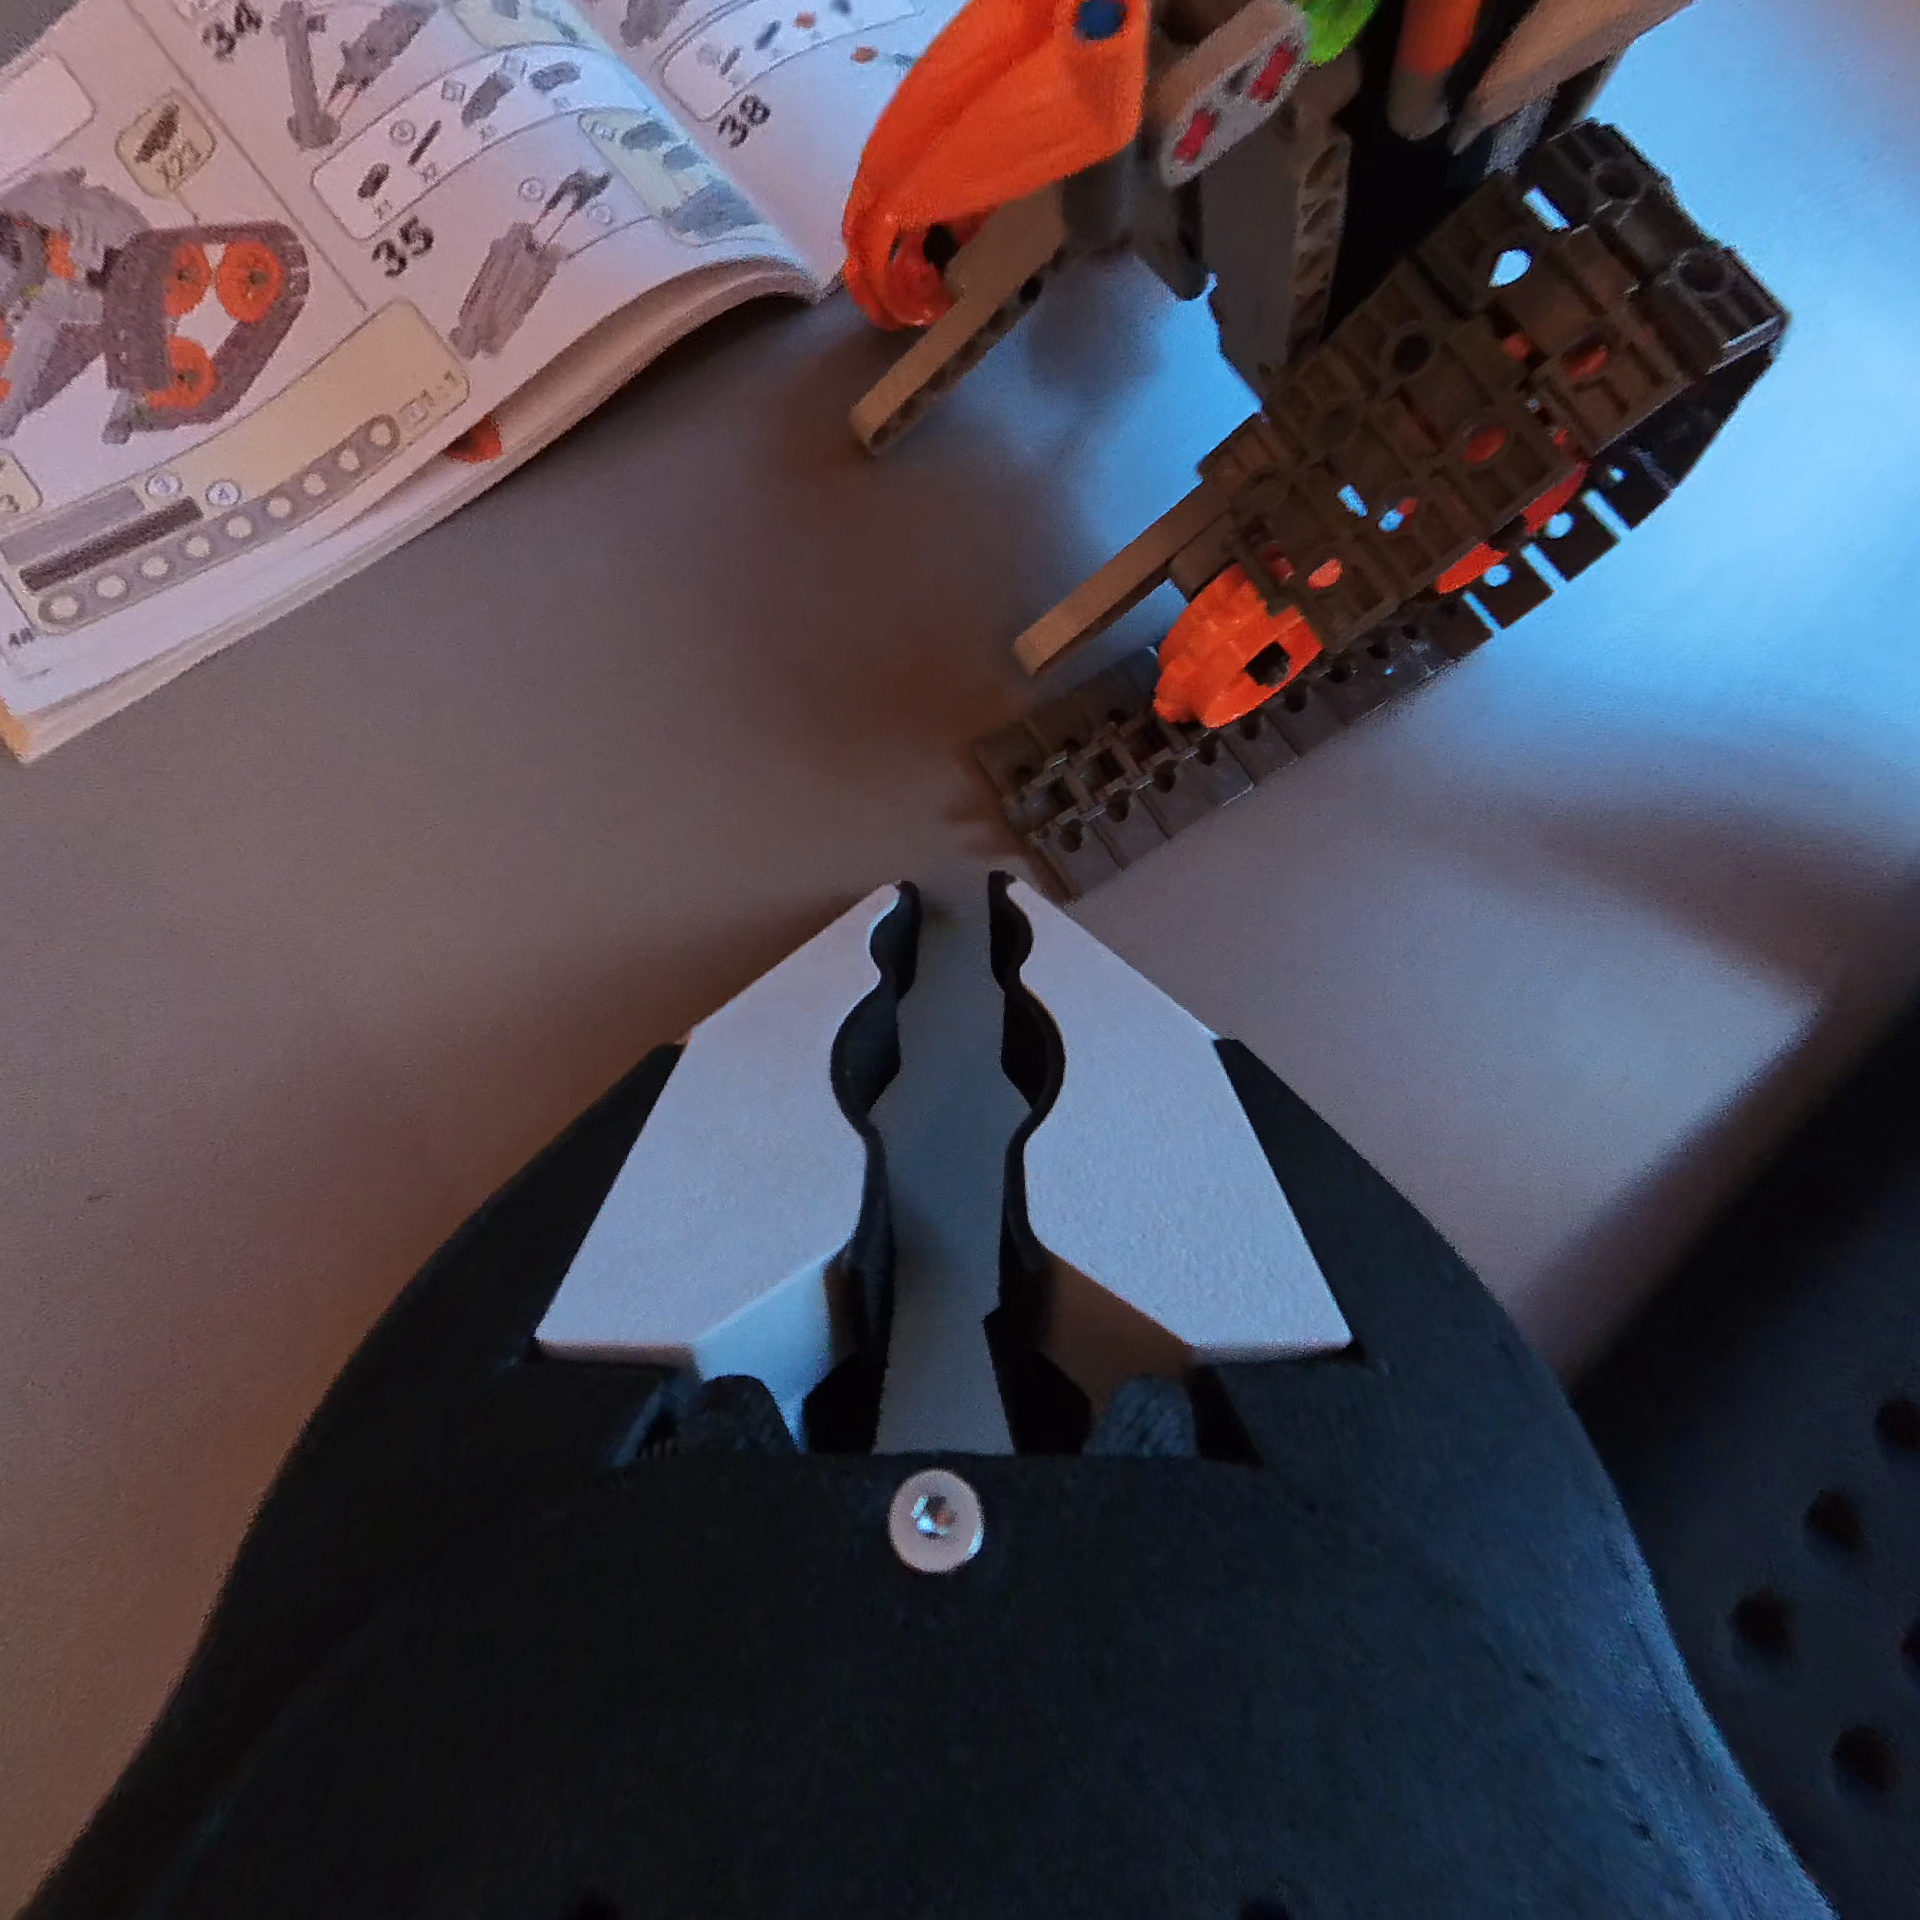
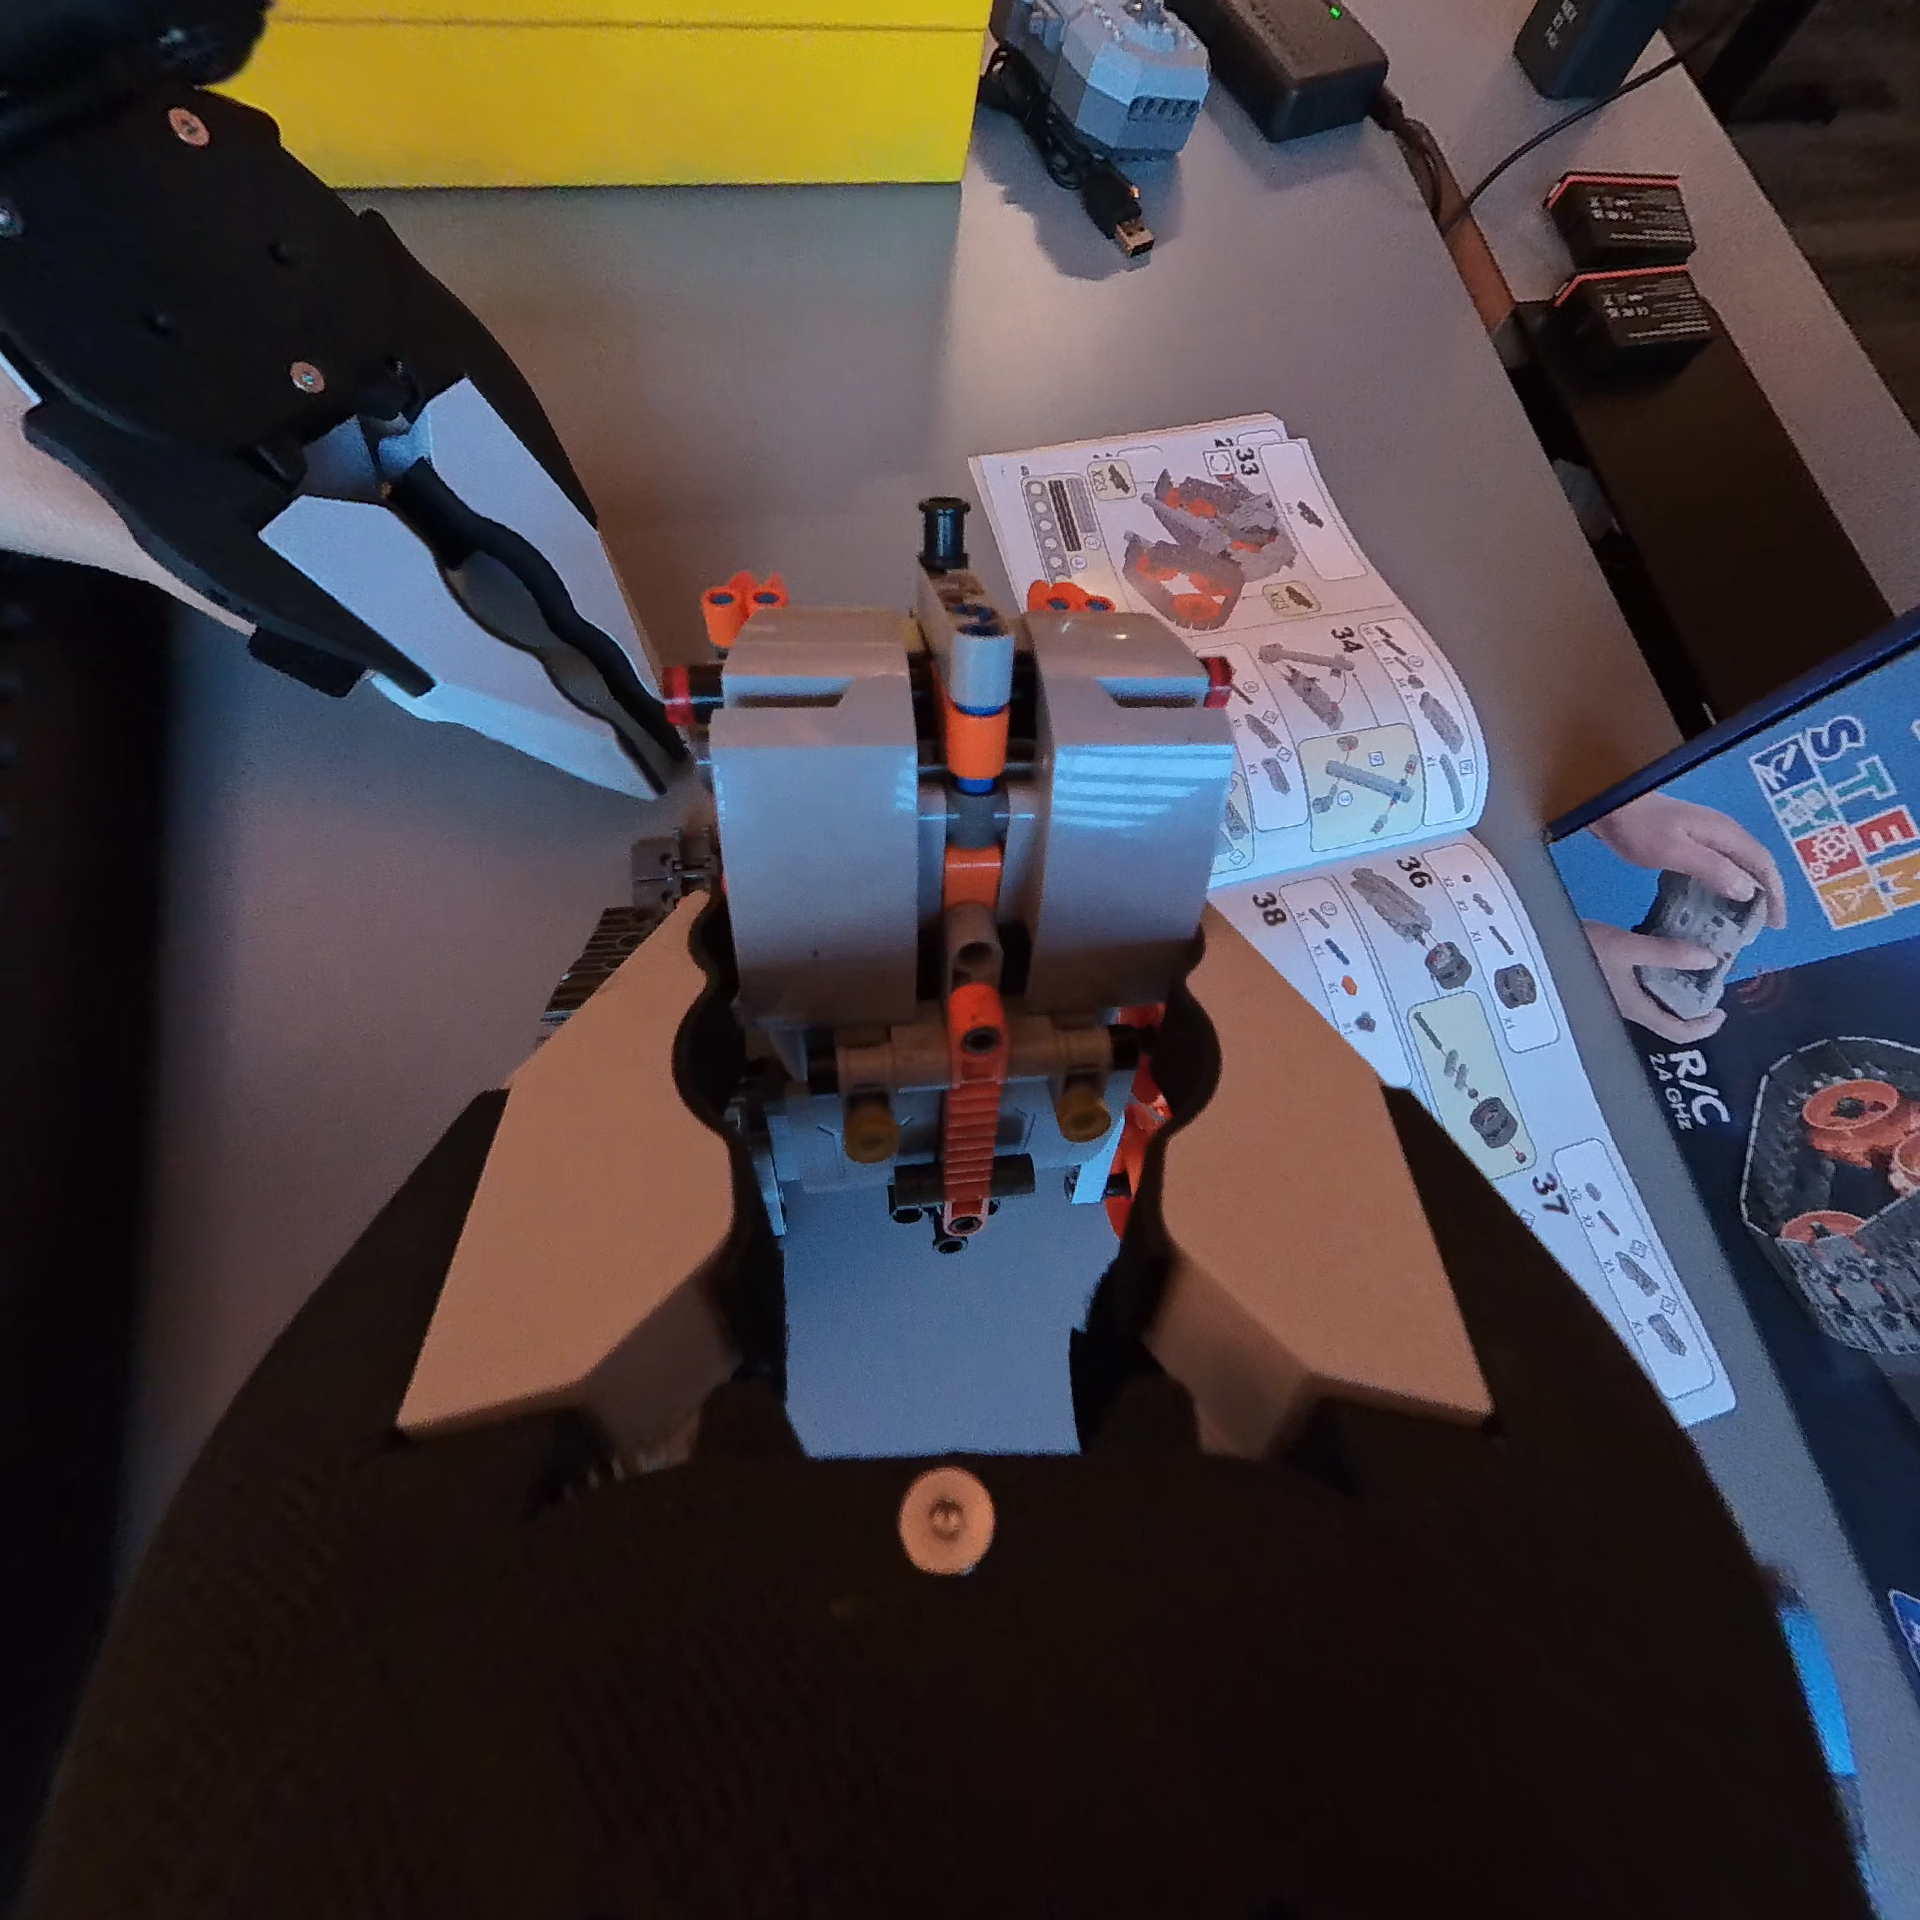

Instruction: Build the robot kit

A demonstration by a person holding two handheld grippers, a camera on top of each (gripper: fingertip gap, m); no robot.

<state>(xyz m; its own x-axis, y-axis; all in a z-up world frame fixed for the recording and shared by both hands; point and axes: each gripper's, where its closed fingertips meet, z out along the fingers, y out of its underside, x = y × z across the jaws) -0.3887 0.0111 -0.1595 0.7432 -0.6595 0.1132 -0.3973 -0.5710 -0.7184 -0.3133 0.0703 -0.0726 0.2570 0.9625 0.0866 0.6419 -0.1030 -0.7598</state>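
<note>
My right gripper [image 2: 951,925] is shut on a grey and orange brick-built tracked model [image 2: 821,831] and holds it upright over the grey table [image 2: 790,343]. In the left wrist view the model [image 1: 1226,156] stands at the top right with a dark grey tread chain [image 1: 1507,416] round orange wheels. The chain's loose end [image 1: 1122,790] lies flat on the table. My left gripper [image 1: 954,894] is empty, its jaws a narrow gap apart, with the tips just short of that loose end. The left gripper also shows in the right wrist view [image 2: 665,769], beside the model's left side.
An open instruction booklet [image 1: 312,312] lies at the far left of the left view and right of the model in the right view [image 2: 1351,831]. A blue product box [image 2: 1818,987], yellow box [image 2: 623,94], grey battery unit with cable [image 2: 1112,73] and black adapter [image 2: 1299,62] ring the table.
</note>
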